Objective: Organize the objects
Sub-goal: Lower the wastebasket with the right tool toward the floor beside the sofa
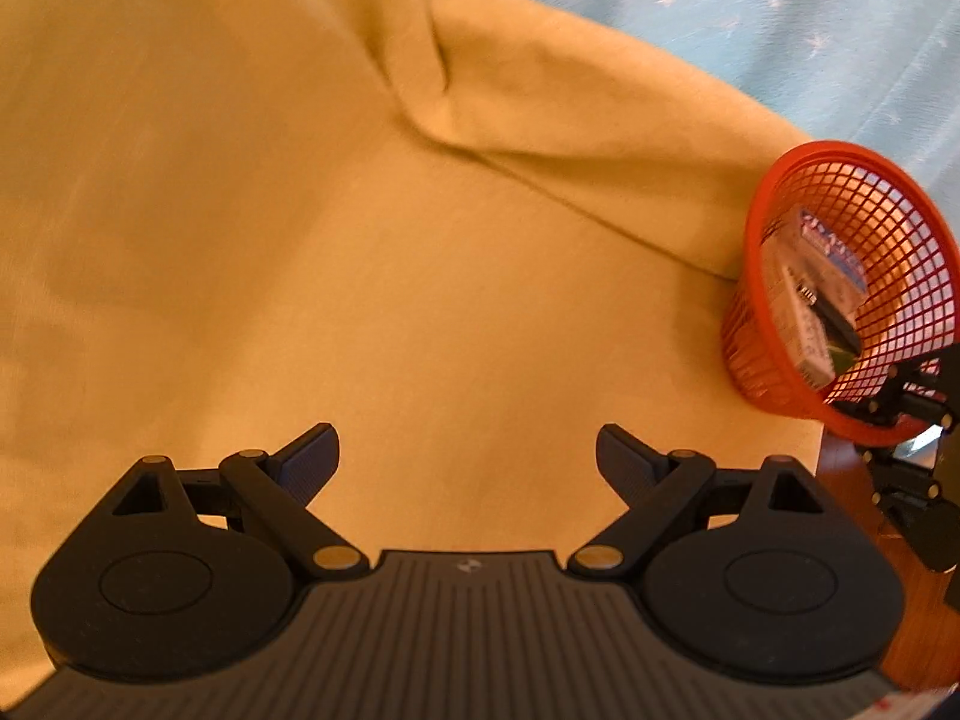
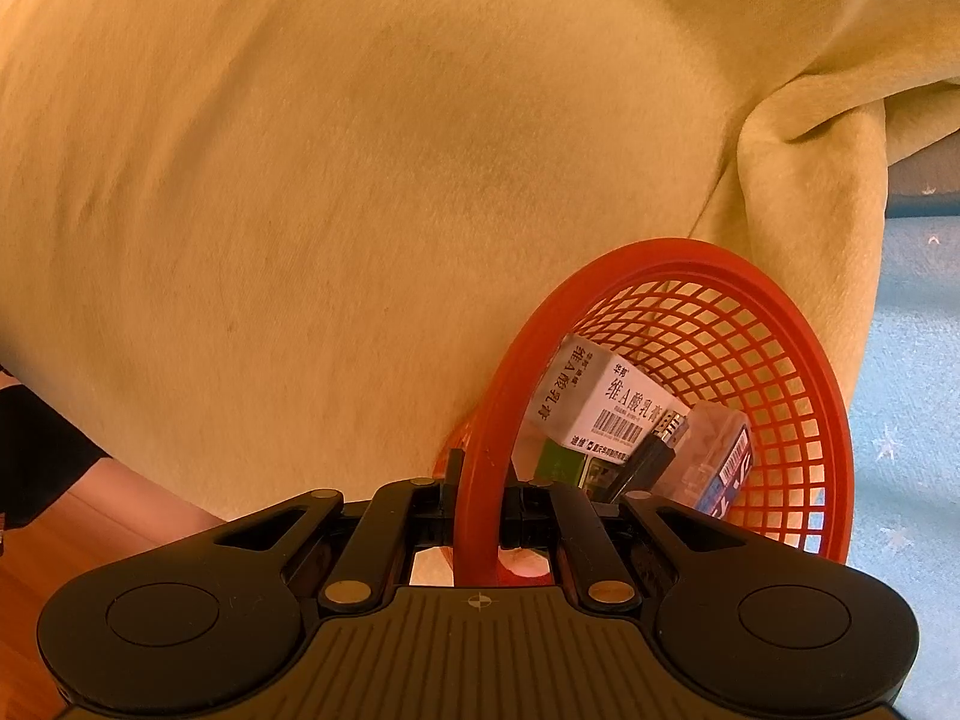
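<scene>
Red mesh basket (image 2: 774, 360) tilted, rim clamped, white box (image 2: 606, 408) and small packs inside

The right gripper (image 2: 477, 516) is closed on the near rim of a round red plastic mesh basket (image 2: 774, 372), one finger on each side of the rim. The basket is tilted over a yellow-green cloth (image 2: 360, 180). Inside lie a white cardboard box with a barcode (image 2: 606, 402), a black USB connector (image 2: 651, 450), a green packet (image 2: 561, 462) and a clear plastic case (image 2: 717, 456)
</scene>
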Tool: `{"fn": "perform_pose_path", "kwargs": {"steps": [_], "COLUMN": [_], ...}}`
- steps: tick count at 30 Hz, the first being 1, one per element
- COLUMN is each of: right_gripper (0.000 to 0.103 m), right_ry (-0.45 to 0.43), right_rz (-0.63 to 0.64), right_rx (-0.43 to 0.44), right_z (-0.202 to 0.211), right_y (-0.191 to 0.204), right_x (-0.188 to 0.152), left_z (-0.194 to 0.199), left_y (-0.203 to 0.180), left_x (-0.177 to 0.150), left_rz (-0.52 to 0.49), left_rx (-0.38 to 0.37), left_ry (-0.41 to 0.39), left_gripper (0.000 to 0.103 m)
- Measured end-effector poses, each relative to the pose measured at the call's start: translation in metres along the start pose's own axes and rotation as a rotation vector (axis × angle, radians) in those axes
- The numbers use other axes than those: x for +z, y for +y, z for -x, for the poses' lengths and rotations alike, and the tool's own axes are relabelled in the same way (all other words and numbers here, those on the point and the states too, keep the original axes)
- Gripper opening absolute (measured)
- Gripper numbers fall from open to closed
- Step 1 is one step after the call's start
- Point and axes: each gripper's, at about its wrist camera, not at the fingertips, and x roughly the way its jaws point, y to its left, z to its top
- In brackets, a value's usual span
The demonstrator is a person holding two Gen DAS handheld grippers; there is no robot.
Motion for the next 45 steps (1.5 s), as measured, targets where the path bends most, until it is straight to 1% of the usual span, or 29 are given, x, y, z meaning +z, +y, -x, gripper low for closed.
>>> {"fn": "perform_pose_path", "kwargs": {"steps": [3, 6, 17, 25, 30, 35, 39, 45], "right_gripper": [0.003, 0.003, 0.003, 0.003, 0.003, 0.004, 0.004, 0.004], "right_ry": [0.002, 0.004, 0.001, -0.019, -0.028, -0.043, -0.06, -0.096], "right_rz": [-0.01, -0.013, -0.018, -0.04, -0.048, -0.056, -0.042, -0.014], "right_rx": [-0.001, -0.001, -0.028, -0.049, -0.055, -0.057, -0.059, -0.048], "right_z": [-0.001, -0.001, -0.008, -0.001, 0.009, 0.021, 0.031, 0.048], "right_y": [-0.001, -0.001, 0.003, 0.007, 0.017, 0.031, 0.046, 0.07], "right_x": [-0.001, -0.002, -0.005, -0.012, -0.015, -0.013, -0.015, -0.024], "left_z": [-0.002, -0.006, -0.017, -0.022, -0.02, -0.019, -0.013, 0.003], "left_y": [0.0, -0.008, -0.037, -0.054, -0.062, -0.075, -0.086, -0.104], "left_x": [-0.012, -0.023, -0.048, -0.056, -0.06, -0.071, -0.086, -0.107], "left_rz": [0.002, -0.028, -0.039, -0.074, -0.086, -0.102, -0.094, -0.073], "left_rx": [0.017, 0.034, -0.037, -0.078, -0.094, -0.098, -0.103, -0.085], "left_ry": [0.009, 0.017, 0.026, 0.018, 0.005, -0.006, -0.006, -0.016], "left_gripper": [0.09, 0.09, 0.09, 0.09, 0.09, 0.09, 0.09, 0.09]}}
